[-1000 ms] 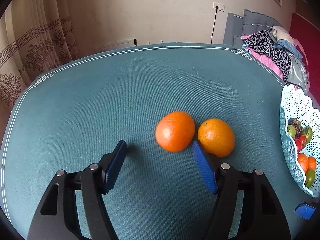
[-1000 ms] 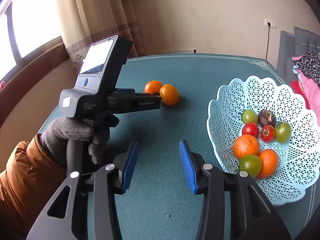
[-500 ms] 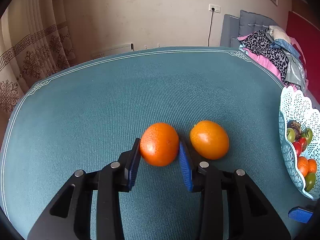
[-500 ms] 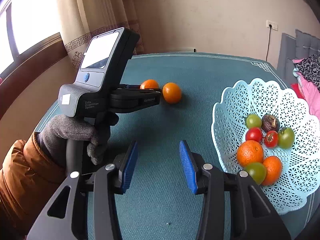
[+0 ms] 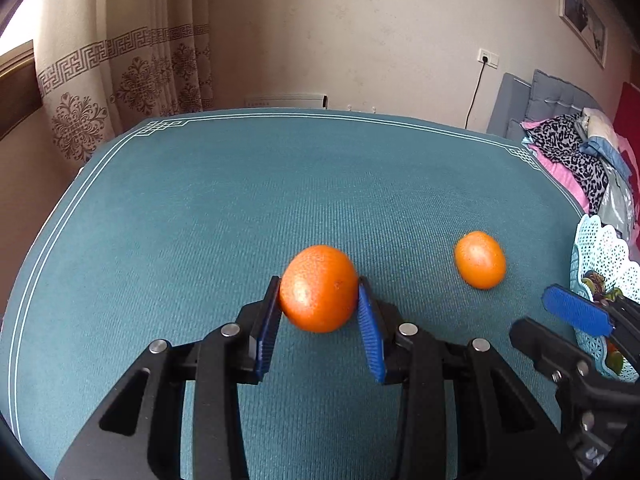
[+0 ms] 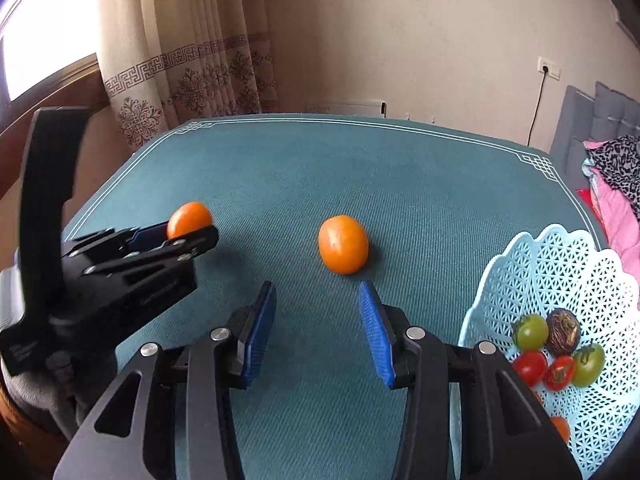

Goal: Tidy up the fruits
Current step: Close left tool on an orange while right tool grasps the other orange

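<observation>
My left gripper (image 5: pixel 318 300) is shut on a round orange (image 5: pixel 319 288), its blue pads pressing both sides; the right wrist view shows the same orange (image 6: pixel 189 219) in that gripper (image 6: pixel 188 232) at the left. A second, more oval orange (image 5: pixel 479 260) lies on the teal table to the right. In the right wrist view this loose orange (image 6: pixel 343 244) sits just ahead of my right gripper (image 6: pixel 318 302), which stands open with nothing between its pads. The right gripper (image 5: pixel 576 316) also reaches in from the lower right of the left wrist view.
A pale blue lattice basket (image 6: pixel 532 264) at the right holds several tomatoes, green fruits, a dark fruit and oranges. The teal cloth (image 5: pixel 240 200) covers the table up to its white-lined edges. Clothes (image 5: pixel 580 160) are piled beyond the right edge. Curtains hang behind.
My left gripper closed on the left orange and carried it left, away from the other orange. My right gripper moved forward toward the loose orange, its jaws unchanged.
</observation>
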The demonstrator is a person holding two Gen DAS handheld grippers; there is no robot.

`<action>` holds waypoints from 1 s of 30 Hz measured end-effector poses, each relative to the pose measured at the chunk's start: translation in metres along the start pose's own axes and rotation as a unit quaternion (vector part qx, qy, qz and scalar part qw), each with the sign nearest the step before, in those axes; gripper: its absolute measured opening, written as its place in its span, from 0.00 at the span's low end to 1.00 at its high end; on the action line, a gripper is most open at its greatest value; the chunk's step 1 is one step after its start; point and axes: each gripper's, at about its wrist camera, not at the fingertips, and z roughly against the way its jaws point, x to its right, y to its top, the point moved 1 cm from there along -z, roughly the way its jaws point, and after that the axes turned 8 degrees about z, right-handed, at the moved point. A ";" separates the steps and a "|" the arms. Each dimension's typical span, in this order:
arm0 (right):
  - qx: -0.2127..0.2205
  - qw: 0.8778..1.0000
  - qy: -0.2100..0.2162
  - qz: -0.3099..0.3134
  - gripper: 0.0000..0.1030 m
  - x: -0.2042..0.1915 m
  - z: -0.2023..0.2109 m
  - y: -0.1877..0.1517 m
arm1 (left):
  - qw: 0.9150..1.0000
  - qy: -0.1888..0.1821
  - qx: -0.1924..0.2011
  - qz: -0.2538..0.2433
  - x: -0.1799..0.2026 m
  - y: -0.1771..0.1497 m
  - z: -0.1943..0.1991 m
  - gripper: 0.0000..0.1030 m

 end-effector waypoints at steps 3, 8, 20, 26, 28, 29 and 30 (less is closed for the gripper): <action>-0.008 1.000 -0.012 -0.004 0.42 0.002 -0.015 0.009 | 1.000 0.005 0.005 0.006 -0.004 -0.002 0.005 0.37; -0.018 0.999 -0.037 0.000 0.42 0.002 -0.037 0.023 | 1.000 0.000 0.003 0.016 -0.006 -0.004 0.005 0.37; -0.031 0.997 -0.072 0.000 0.44 0.014 -0.059 0.039 | 1.000 -0.005 -0.003 0.025 -0.006 -0.005 0.003 0.37; -0.055 0.996 -0.067 -0.005 0.44 0.016 -0.073 0.036 | 1.000 -0.006 -0.004 0.026 -0.006 -0.005 0.002 0.37; -0.058 0.996 -0.069 0.001 0.44 0.014 -0.075 0.034 | 1.000 -0.007 -0.004 0.027 -0.007 -0.005 0.001 0.37; -0.058 0.996 -0.072 0.002 0.41 0.013 -0.076 0.034 | 1.000 -0.007 -0.004 0.028 -0.008 -0.005 0.001 0.37; -0.057 0.996 -0.073 0.004 0.41 0.012 -0.076 0.033 | 1.000 -0.007 -0.004 0.028 -0.008 -0.005 0.001 0.37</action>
